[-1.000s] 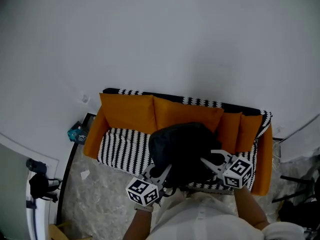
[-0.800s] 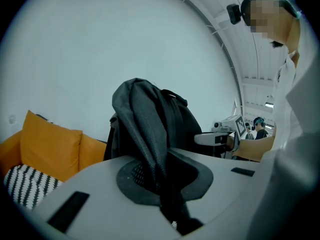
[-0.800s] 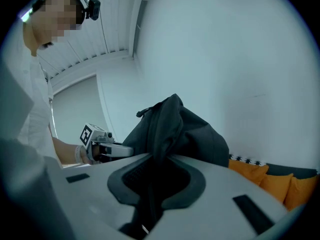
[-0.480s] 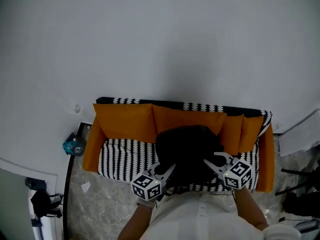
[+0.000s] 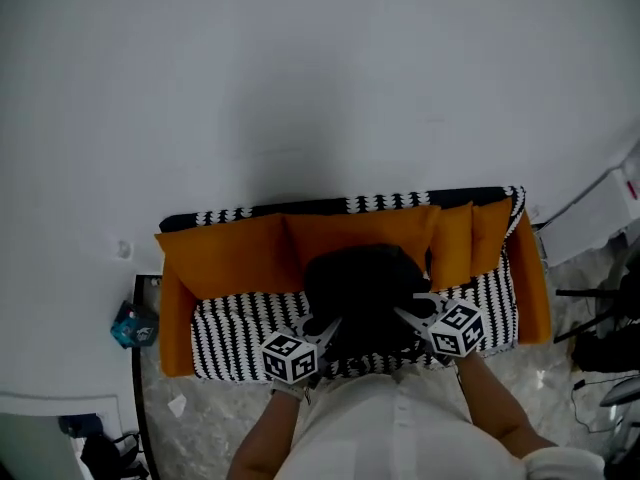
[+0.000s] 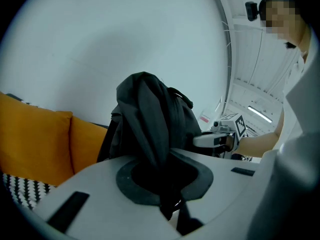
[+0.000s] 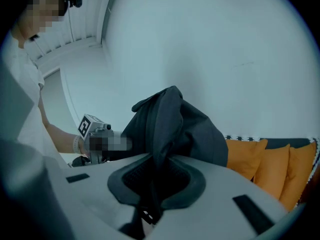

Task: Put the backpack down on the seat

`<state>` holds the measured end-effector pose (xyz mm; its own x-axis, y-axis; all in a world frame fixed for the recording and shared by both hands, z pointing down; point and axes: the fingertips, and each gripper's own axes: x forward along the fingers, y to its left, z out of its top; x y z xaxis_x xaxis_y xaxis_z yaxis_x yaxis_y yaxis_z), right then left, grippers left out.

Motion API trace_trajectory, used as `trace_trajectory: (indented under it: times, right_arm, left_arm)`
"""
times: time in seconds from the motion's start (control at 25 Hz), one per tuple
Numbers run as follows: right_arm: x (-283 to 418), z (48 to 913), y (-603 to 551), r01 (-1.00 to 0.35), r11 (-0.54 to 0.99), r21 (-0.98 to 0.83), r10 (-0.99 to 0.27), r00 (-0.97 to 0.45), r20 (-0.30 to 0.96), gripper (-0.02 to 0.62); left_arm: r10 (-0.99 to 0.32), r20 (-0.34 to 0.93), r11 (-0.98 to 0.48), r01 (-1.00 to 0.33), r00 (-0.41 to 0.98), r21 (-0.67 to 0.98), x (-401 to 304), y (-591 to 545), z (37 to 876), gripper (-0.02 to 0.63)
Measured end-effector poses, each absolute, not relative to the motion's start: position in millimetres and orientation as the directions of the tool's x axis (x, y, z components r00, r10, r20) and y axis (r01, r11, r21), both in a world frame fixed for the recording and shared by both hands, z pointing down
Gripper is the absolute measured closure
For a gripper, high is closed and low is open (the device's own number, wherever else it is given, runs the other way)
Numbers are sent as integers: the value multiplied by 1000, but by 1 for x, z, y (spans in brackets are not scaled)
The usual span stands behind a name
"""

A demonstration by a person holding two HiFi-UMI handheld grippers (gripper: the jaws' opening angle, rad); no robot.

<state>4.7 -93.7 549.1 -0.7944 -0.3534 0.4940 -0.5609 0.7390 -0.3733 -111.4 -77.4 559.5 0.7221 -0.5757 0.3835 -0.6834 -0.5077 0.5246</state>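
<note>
Head view: the black backpack (image 5: 362,286) is over the middle of the striped seat (image 5: 235,320), right up against the orange cushions (image 5: 225,256). Whether it actually rests on the seat, I can't tell. The left tool (image 5: 325,328) has it by the near left edge, the right tool (image 5: 408,318) by the near right.

Left gripper view: jaws nearly together, clenched on a fold of dark backpack fabric.

Right gripper view: same story, a narrow gap pinching black fabric, with the bag bulging up beyond.

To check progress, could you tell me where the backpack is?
In the head view, the backpack is midway along the sofa, before the orange cushions, gripped by the left tongs and right tongs.
</note>
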Motion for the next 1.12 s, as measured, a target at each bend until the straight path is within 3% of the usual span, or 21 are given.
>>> trace_trajectory:
  times: [1.12]
  right_arm:
    - [10, 711, -103, -659, 600, -455, -204, -675, 709, 544]
  left_arm:
    - [-360, 627, -374, -723, 691, 581, -112, -97, 719, 555]
